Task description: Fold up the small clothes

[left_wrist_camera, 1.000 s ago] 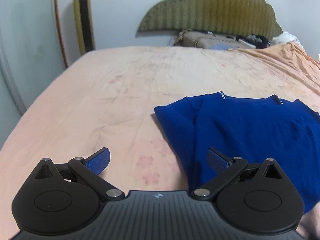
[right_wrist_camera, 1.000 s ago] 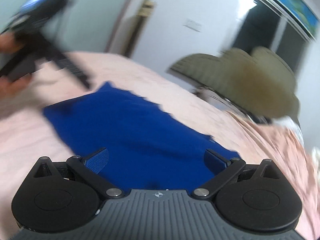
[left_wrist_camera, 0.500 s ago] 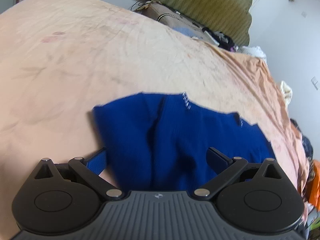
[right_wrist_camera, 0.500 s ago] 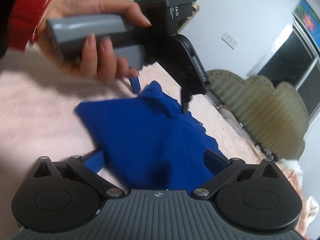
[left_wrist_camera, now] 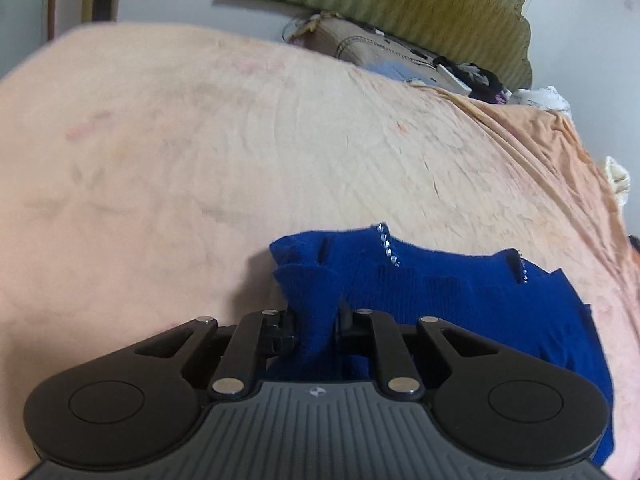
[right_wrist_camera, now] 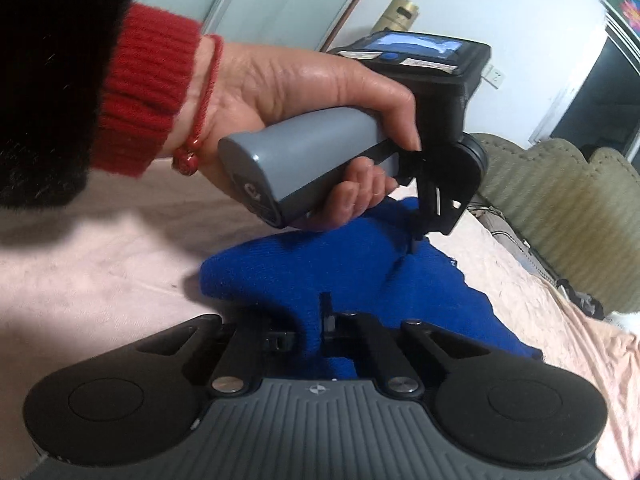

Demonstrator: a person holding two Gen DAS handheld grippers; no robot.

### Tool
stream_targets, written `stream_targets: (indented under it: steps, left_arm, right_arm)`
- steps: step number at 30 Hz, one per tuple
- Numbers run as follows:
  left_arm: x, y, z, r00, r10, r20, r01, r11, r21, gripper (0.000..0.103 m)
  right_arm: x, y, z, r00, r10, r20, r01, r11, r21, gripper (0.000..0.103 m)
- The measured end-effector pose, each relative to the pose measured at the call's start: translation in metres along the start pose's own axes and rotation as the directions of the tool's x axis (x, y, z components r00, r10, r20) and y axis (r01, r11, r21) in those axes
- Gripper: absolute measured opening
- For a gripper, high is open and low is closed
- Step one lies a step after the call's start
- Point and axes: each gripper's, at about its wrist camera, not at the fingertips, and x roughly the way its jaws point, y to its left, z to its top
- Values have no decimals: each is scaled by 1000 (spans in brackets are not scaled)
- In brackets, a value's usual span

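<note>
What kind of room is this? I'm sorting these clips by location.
Most likely a bedroom: a wide bed under a peach sheet, a padded green headboard against the wall, and a blue top lying on the bed.

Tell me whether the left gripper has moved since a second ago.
Yes. The left gripper came rightward off the bare bedsheet and is closing on the blue garment.

My feeds are softly and evenly lit, with no hard glare. In the left wrist view the bed (left_wrist_camera: 240,152) reads pale and slightly smeared (motion blur, worst toward the headboard (left_wrist_camera: 400,8) at the top). Fisheye bending curves the bed's edges and darkens the corners. In the right wrist view a broad shadow falls across the bed at left, under the dark sleeve (right_wrist_camera: 52,80); the hand (right_wrist_camera: 304,92) looks sharp, the background soft.
</note>
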Motion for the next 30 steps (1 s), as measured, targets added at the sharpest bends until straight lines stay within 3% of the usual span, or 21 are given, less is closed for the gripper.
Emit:
stream_targets:
  steps: [6, 11, 20, 30]
  left_arm:
    - [-26, -48, 5, 990, 115, 84, -124, 986, 115, 13]
    - [-37, -93, 8, 976, 160, 147, -186, 965, 183, 12]
    - [-33, -162, 11, 975, 149, 166, -188, 949, 253, 12]
    - [-3, -259, -1, 983, 88, 159, -146, 906, 397, 12]
  right_arm:
    - [-37, -17, -12, 992, -102, 81, 99, 994, 40, 3]
    - [-66, -39, -28, 980, -171, 106, 158, 980, 122, 3]
    - [-112, -77, -62, 956, -270, 114, 236, 939, 249, 3]
    - [-134, -134, -118, 953, -291, 82, 221, 855, 469, 3]
